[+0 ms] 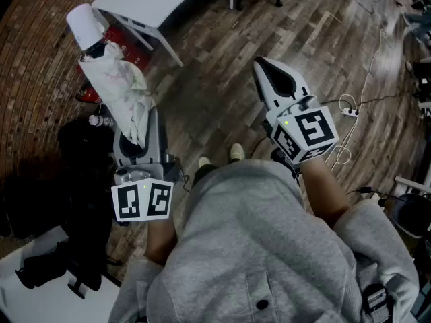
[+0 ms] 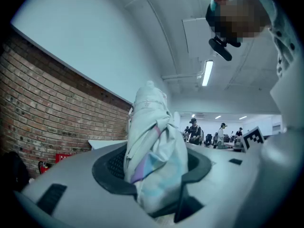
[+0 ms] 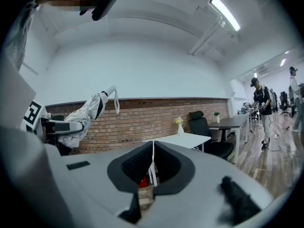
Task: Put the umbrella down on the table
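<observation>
Left claw (image 1: 135,132) is clamped on the folded white umbrella (image 1: 116,85), gripping it near the lower end. The rest sticks up and forward past the claw tips, its capped end far out. Right claw (image 1: 268,73) has its jaws together with nothing between them, held level and well off to the side of the umbrella.

Step looks like carry: the umbrella is in the air, not yet over any surface. The white worktop (image 1: 145,2) is ahead of the left claw, beyond the umbrella's tip. Next move probably calls for reaching forward over it, lowering the umbrella flat, then parting the jaws.

Wood plank floor (image 1: 215,52) lies under both claws and a brick wall (image 2: 42,113) is left of the left claw. It's an open office with people far off.
</observation>
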`<state>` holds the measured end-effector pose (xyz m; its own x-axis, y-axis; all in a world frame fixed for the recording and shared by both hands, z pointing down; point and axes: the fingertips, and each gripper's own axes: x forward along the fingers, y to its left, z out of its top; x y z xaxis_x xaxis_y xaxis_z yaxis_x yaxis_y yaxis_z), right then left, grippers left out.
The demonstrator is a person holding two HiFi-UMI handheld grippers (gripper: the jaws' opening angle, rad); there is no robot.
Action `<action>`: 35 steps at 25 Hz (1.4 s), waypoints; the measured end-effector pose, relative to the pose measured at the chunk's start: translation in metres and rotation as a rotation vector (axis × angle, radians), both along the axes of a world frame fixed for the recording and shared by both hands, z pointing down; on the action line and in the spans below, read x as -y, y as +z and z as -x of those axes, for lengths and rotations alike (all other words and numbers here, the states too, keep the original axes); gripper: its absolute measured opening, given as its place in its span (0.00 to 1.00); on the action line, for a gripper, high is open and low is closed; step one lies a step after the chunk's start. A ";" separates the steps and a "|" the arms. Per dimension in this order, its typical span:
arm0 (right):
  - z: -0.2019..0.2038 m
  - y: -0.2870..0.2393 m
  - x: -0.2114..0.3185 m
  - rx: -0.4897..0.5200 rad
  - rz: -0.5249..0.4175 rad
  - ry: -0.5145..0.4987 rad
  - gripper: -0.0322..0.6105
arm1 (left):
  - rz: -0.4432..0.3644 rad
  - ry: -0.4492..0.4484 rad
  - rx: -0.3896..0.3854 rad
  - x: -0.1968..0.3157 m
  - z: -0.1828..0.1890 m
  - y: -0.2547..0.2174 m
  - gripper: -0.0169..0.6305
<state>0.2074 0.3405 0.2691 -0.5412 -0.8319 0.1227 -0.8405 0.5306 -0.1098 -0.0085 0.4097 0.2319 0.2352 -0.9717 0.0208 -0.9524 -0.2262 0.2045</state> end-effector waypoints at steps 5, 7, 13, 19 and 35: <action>0.003 0.003 0.002 0.014 0.001 -0.004 0.09 | -0.029 -0.010 0.036 0.003 0.000 -0.005 0.40; 0.004 0.002 0.000 0.023 0.000 -0.021 0.09 | -0.028 -0.014 0.020 0.001 -0.002 -0.005 0.40; 0.009 -0.002 -0.002 0.084 -0.001 -0.081 0.09 | -0.009 -0.030 -0.008 0.001 -0.002 -0.001 0.40; 0.009 -0.001 -0.001 0.113 0.011 -0.102 0.09 | -0.004 -0.050 0.016 0.000 -0.002 -0.004 0.40; 0.023 -0.007 0.012 0.114 0.007 -0.132 0.09 | 0.002 -0.014 0.029 0.023 0.000 -0.008 0.40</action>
<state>0.1841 0.3284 0.2626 -0.6562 -0.7522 0.0601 -0.7457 0.6341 -0.2047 -0.0085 0.3868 0.2243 0.2206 -0.9749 0.0298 -0.9611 -0.2120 0.1772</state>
